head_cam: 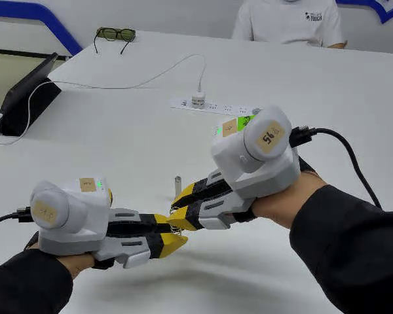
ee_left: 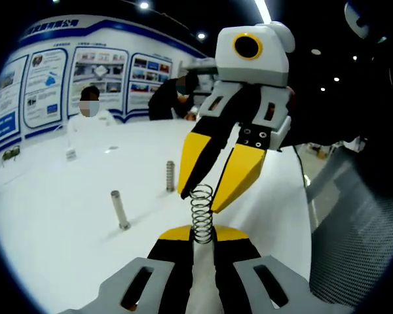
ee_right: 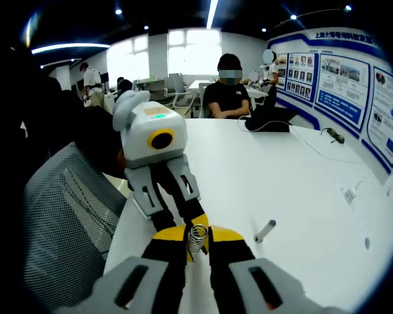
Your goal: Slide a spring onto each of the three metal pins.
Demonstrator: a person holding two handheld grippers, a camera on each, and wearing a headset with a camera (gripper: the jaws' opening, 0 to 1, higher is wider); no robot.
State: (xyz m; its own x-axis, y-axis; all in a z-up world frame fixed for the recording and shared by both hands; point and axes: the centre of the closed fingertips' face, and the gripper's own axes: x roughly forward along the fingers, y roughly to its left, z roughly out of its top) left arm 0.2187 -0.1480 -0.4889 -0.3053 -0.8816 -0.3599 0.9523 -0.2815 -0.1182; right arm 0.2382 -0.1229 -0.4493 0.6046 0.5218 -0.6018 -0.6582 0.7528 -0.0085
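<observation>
A bare metal spring (ee_left: 202,214) stands up out of my left gripper (ee_left: 203,239), which is shut on its lower end. My right gripper (ee_left: 200,199) comes in from above, its yellow jaws pressed against the spring's upper coils. In the right gripper view the spring (ee_right: 196,238) sits between the tips of my right gripper (ee_right: 198,243). In the head view the left gripper (head_cam: 178,239) and right gripper (head_cam: 175,219) meet tip to tip low over the table. One plain pin (ee_left: 120,209) and a second pin (ee_left: 170,175) stand behind; the head view has an upright pin (head_cam: 178,185).
A white power strip (head_cam: 209,104) with a plugged cable lies mid-table. A black tablet stand (head_cam: 26,95) sits at the left edge and glasses (head_cam: 115,33) at the far side. A person in white (head_cam: 288,19) sits across the table. A mesh chair (ee_right: 72,222) is beside it.
</observation>
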